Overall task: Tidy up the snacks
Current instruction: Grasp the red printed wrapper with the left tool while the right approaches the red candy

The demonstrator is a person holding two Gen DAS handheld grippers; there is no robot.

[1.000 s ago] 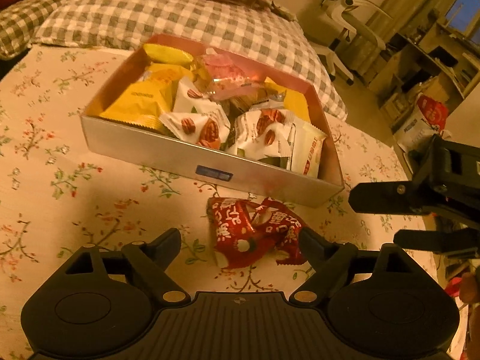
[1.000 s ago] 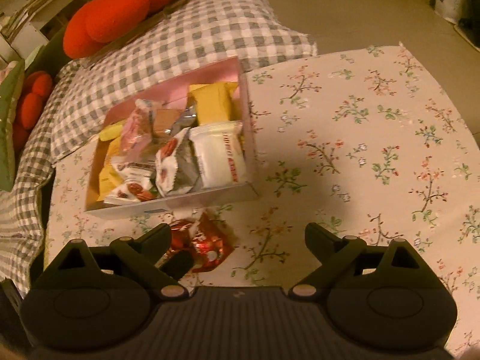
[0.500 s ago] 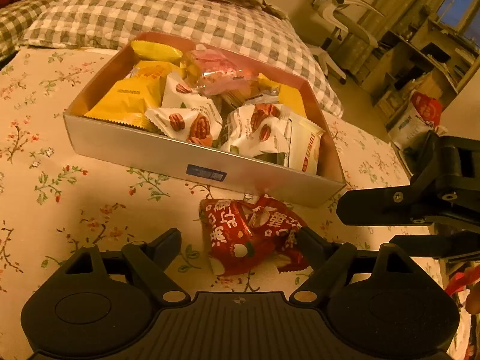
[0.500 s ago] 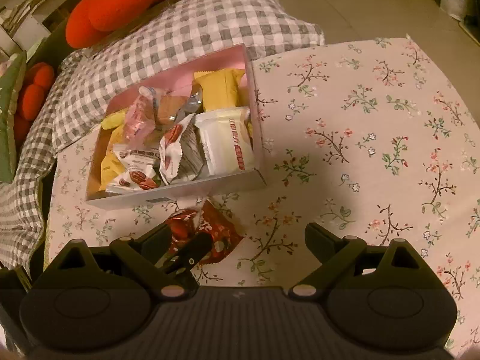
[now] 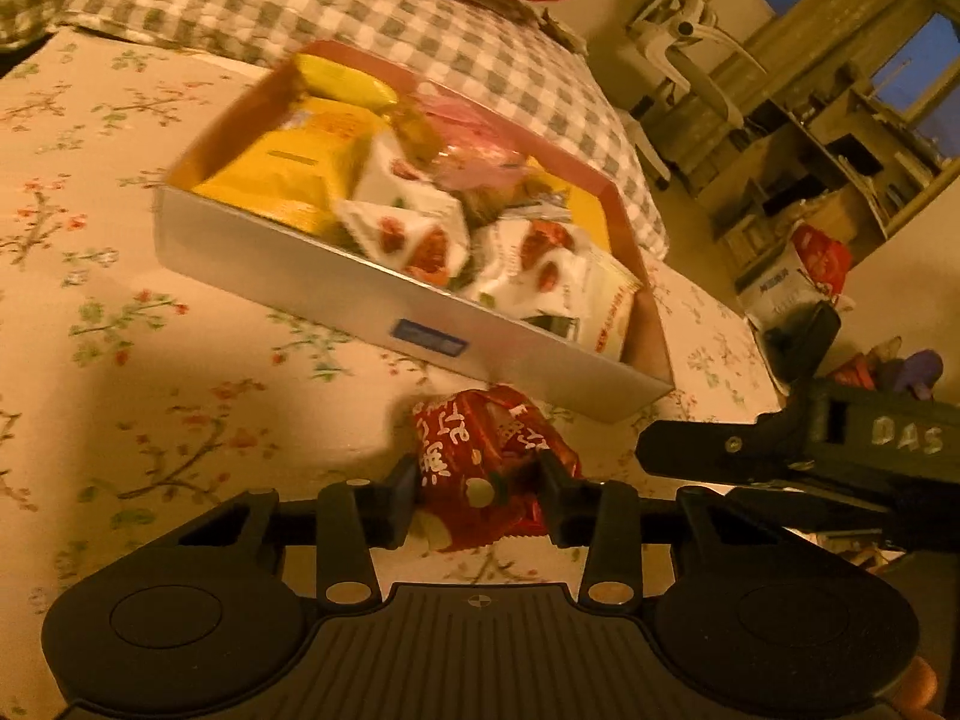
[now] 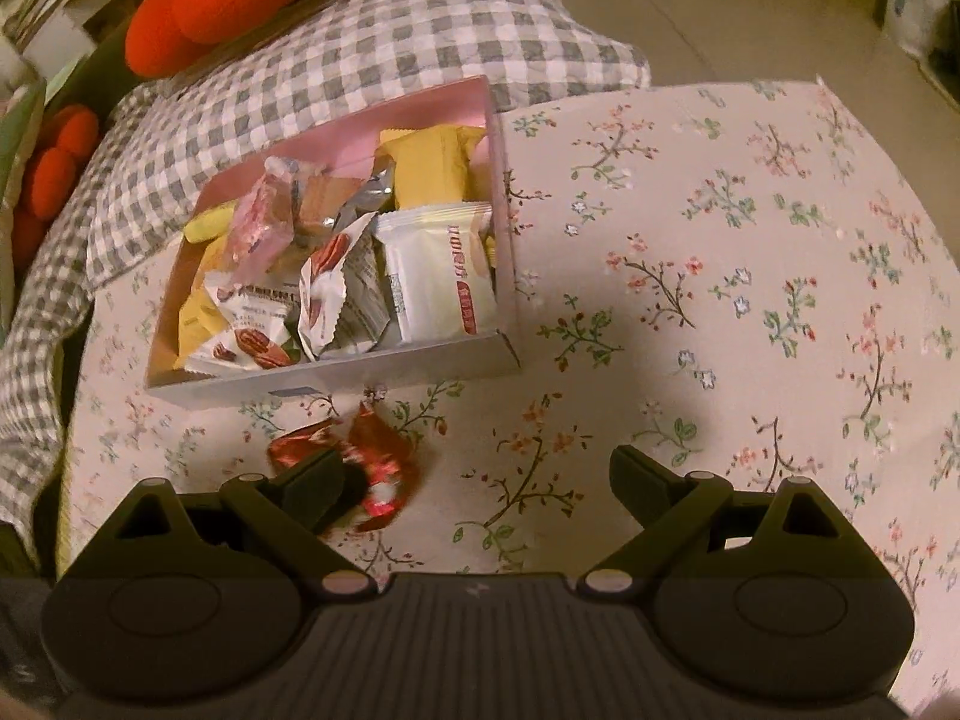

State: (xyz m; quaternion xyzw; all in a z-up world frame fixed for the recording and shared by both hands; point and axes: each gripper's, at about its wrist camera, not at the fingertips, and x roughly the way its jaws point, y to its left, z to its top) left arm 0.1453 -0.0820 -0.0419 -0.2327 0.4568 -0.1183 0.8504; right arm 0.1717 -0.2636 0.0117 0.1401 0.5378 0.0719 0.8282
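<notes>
Here the left gripper (image 5: pixel 477 489) jaws pinch the red snack packet (image 5: pixel 486 468) just before the snack box (image 5: pixel 360 294); the right gripper (image 6: pixel 474 480) jaws gape wide, holding nothing.

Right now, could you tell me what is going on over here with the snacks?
A person is tidying snacks with two handheld tools. The left tool has its fingers pinched on the red snack packet, which lies on the floral cloth just in front of the snack box. The box already holds yellow, white and pink packets. The right tool hangs open beside it, holding nothing.
</notes>
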